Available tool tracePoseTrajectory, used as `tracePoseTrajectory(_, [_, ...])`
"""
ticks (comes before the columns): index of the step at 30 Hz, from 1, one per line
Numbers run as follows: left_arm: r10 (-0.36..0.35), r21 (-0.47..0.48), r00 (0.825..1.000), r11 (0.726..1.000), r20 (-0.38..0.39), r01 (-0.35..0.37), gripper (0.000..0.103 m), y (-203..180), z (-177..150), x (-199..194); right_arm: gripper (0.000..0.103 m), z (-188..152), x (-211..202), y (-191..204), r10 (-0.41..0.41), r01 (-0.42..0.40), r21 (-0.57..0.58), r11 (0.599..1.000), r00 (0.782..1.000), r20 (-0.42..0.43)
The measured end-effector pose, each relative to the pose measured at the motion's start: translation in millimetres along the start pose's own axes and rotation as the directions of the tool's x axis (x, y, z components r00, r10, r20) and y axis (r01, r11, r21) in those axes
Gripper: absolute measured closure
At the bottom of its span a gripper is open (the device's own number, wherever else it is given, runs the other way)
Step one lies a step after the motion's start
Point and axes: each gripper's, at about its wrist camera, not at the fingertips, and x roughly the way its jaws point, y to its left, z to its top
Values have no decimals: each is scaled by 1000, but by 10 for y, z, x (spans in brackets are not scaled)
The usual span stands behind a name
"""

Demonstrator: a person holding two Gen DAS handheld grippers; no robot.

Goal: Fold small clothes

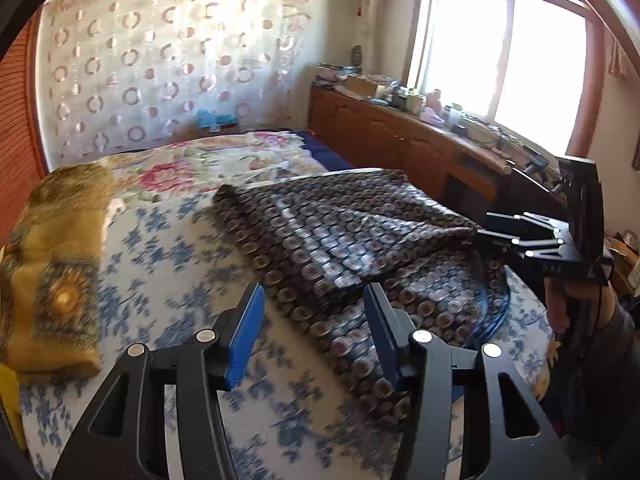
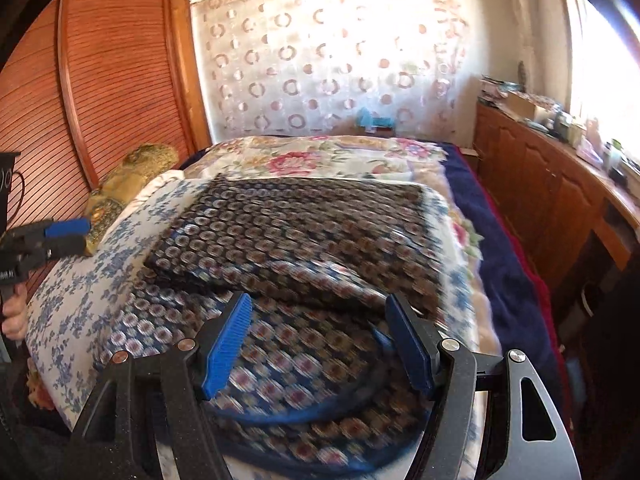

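A dark garment with a round dotted pattern and blue trim lies on the bed, its far half folded flat. My left gripper hovers open over the garment's left edge, with nothing between its blue pads. My right gripper stands open just above the garment's near part with the blue neckline trim; its pads do not press on the cloth. Each gripper shows in the other's view: the right gripper at the garment's right side, the left gripper at the bed's left edge. Both views are motion-blurred.
A folded yellow-green cloth lies on the bed's left side. A floral blanket covers the far end. A wooden cabinet with clutter on top runs along the right under the window. A slatted wooden door stands at the left.
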Motion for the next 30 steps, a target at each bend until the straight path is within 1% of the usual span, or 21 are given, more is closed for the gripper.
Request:
tracePoseTrajectory(2, [24, -11, 1000, 1000, 0, -24, 50, 88, -61, -29, 32, 70, 96, 82, 24, -24, -18, 1000, 1000, -11])
tracePoseTrajectory(6, [49, -46, 999, 998, -3, -49, 50, 277, -182, -72, 32, 235, 324, 296, 68, -71, -75, 995, 997, -45])
tracePoseTrajectory(9, [60, -68, 998, 996, 1, -60, 50, 393, -230, -101, 32, 328, 513, 495, 105, -115, -128, 985, 991, -83])
tracePoseTrajectory(14, [75, -87, 997, 994, 11, -74, 50, 483, -258, -146, 32, 428, 849, 790, 138, -171, -212, 962, 977, -161])
tracePoseTrajectory(18, [75, -90, 997, 993, 17, -73, 50, 528, -266, -169, 32, 457, 1150, 920, 112, -182, -295, 938, 964, -239])
tracePoseTrajectory(21, [74, -89, 997, 993, 20, -72, 50, 532, -280, -191, 32, 438, 1319, 948, 96, -191, -318, 929, 952, -289])
tracePoseTrajectory(23, [70, -88, 997, 994, 21, -68, 50, 535, -290, -197, 32, 427, 1367, 969, 106, -203, -320, 926, 950, -295])
tracePoseTrajectory(26, [65, -89, 998, 994, 15, -63, 50, 535, -298, -183, 32, 393, 1333, 989, 131, -230, -331, 915, 946, -295])
tracePoseTrajectory(27, [64, -89, 998, 994, 12, -63, 50, 531, -298, -172, 32, 379, 1335, 1031, 124, -227, -347, 910, 948, -295])
tracePoseTrajectory(30, [58, -89, 998, 994, 9, -57, 50, 522, -303, -149, 32, 334, 1379, 1082, 65, -182, -395, 900, 954, -292])
